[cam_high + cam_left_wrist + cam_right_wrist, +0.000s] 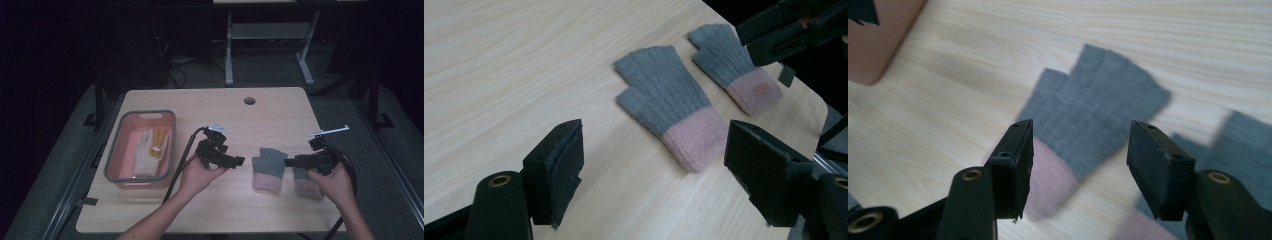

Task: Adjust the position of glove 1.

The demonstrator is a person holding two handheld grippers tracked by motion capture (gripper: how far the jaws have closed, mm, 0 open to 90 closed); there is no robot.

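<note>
Two grey gloves with pink cuffs lie flat on the wooden table. The left glove (268, 169) (671, 107) (1088, 120) lies between my two grippers, and the right glove (303, 183) (736, 67) (1243, 145) is partly under my right hand. My left gripper (239, 161) (654, 165) is open, empty, and points toward the left glove from its left. My right gripper (289, 162) (1079, 150) hovers above the left glove's cuff, open, with nothing between its pads.
A pink bin (114, 165) with a grey rim stands at the table's left and holds a white and yellow glove (149, 145). A round cable hole (249, 100) sits near the far edge. Bare wood lies in front of the gloves.
</note>
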